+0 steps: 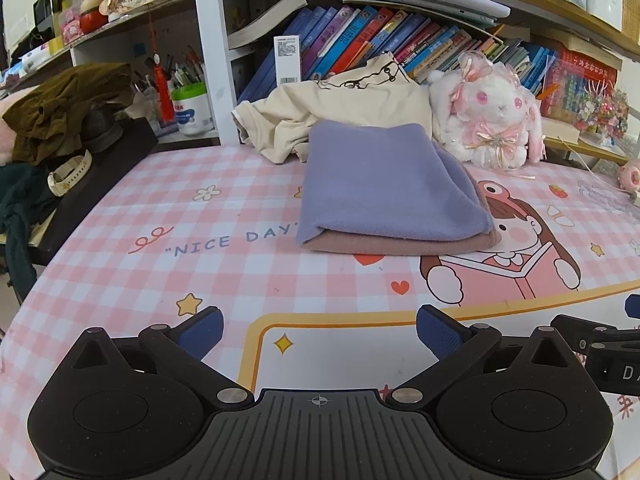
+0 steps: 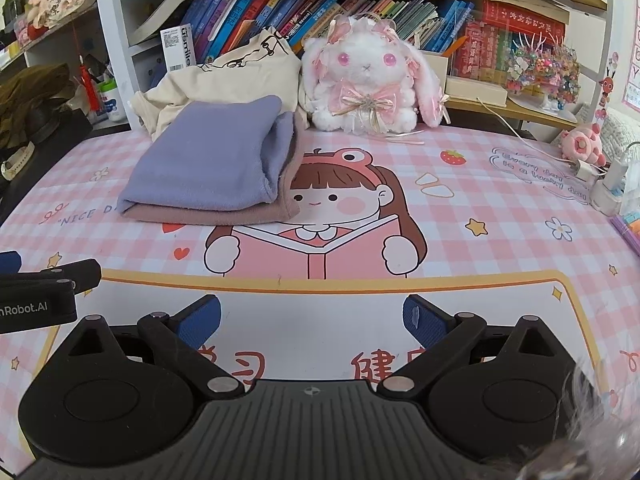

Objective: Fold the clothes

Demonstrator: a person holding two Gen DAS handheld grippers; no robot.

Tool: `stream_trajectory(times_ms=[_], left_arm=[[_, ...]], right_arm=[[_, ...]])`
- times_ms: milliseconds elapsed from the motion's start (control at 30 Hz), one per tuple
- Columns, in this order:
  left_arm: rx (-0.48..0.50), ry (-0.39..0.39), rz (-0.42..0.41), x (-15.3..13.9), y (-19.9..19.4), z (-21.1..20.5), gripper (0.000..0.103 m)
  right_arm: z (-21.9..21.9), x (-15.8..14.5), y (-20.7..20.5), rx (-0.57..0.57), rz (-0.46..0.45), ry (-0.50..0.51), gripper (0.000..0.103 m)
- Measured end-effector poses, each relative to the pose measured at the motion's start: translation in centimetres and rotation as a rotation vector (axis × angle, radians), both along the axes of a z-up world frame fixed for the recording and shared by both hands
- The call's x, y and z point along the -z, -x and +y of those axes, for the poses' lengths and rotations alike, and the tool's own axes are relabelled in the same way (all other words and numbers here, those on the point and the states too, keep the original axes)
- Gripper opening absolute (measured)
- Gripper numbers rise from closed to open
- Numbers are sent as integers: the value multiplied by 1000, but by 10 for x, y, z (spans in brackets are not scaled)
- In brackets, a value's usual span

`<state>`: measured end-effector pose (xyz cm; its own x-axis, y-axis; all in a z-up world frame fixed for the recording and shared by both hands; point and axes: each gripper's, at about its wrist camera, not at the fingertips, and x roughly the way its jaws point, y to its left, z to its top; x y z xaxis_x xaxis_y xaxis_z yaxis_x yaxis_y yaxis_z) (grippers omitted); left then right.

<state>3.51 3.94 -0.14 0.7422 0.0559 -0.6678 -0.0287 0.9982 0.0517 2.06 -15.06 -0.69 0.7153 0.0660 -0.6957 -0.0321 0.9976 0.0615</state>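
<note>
A folded lavender fleece cloth [image 1: 384, 184] lies atop a folded dusty-pink cloth [image 1: 400, 245] at frame centre, well beyond the empty, spread-fingered left gripper [image 1: 319, 330]; the right gripper [image 2: 311, 322] likewise gapes empty.

Pink checked mat [image 2: 500, 216] covers the worktop, cartoon girl printed mid-mat. White plush rabbit [image 2: 370, 80] sits at the mat's far edge, against the row of books [image 2: 280, 8] on the shelf. White pen pot [image 1: 192, 110] off the mat's far-left corner; charger plugs [image 2: 600, 184] at its right edge.
</note>
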Motion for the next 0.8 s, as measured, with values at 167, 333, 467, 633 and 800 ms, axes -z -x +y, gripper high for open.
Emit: stream_trajectory(times_ms=[167, 333, 467, 633, 800], left_arm=[[6, 2, 2, 0, 1, 0, 103], [4, 1, 4, 0, 2, 0, 103], [-1, 0, 7, 0, 2, 0, 103], [-5, -3, 14, 0, 2, 0, 103], [-7, -2, 16, -1, 2, 1, 103]], right_arm=[[0, 0, 2, 5, 1, 1, 99], [1, 0, 2, 3, 1, 4, 99], [1, 0, 3, 5, 0, 4, 99], [1, -1, 2, 5, 2, 4, 99], [2, -1, 3, -1, 1, 5, 99]])
